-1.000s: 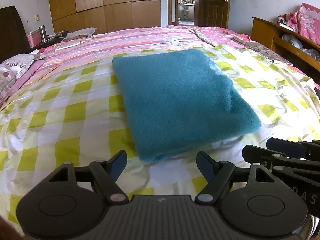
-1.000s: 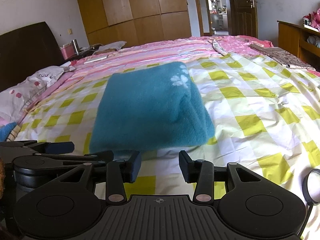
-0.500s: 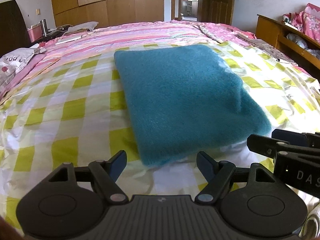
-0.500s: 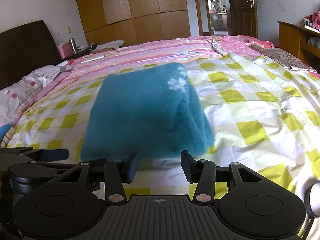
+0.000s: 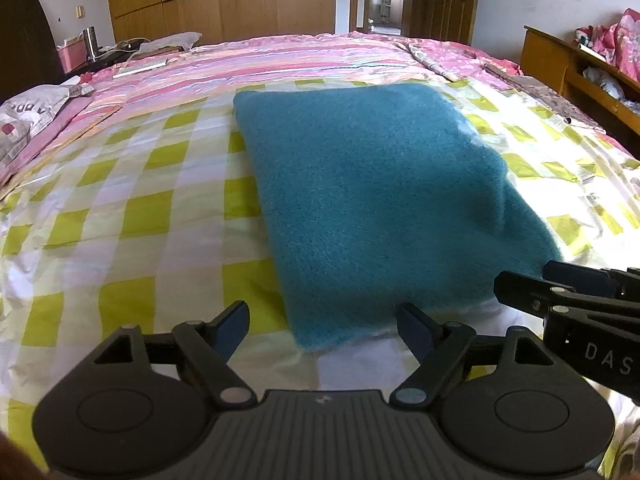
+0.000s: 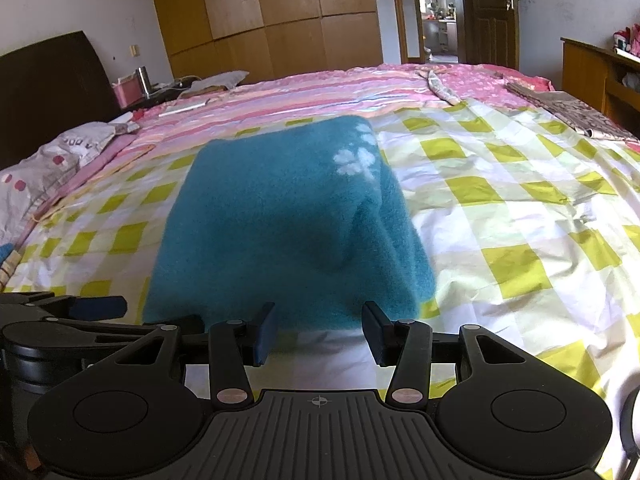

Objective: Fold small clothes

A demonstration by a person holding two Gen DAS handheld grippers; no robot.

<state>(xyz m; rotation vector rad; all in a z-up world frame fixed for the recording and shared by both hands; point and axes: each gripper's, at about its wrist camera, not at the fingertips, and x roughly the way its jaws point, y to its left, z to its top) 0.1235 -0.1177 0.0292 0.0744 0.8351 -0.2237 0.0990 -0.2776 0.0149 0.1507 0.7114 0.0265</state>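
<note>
A teal fleece garment (image 5: 372,196) lies folded into a thick rectangle on the bed, right in front of both claws. From the right wrist view, pale paw prints (image 6: 354,158) show on its far right part, and its right edge is rumpled into a soft ridge.

The left gripper (image 5: 322,326) sits just short of the garment's near left corner, its fingers spread wide and holding nothing; the corner lies between the two blue pads (image 5: 230,326) without touching either, as far as I can see. The right gripper (image 6: 319,330) is likewise released, fingers apart, level with the near edge of the fleece, which ends just ahead of its tips. Each claw shows at the edge of the other's view, so they stand side by side.

Under everything is a yellow-and-white checked sheet (image 5: 132,216), wrinkled near the claws. Beyond the garment runs a pink striped quilt (image 6: 320,88). Off to the left lies a pillow (image 6: 44,160) near a dark headboard (image 6: 48,68); straight ahead are wooden wardrobes (image 6: 272,12) and an open door (image 6: 486,12).
</note>
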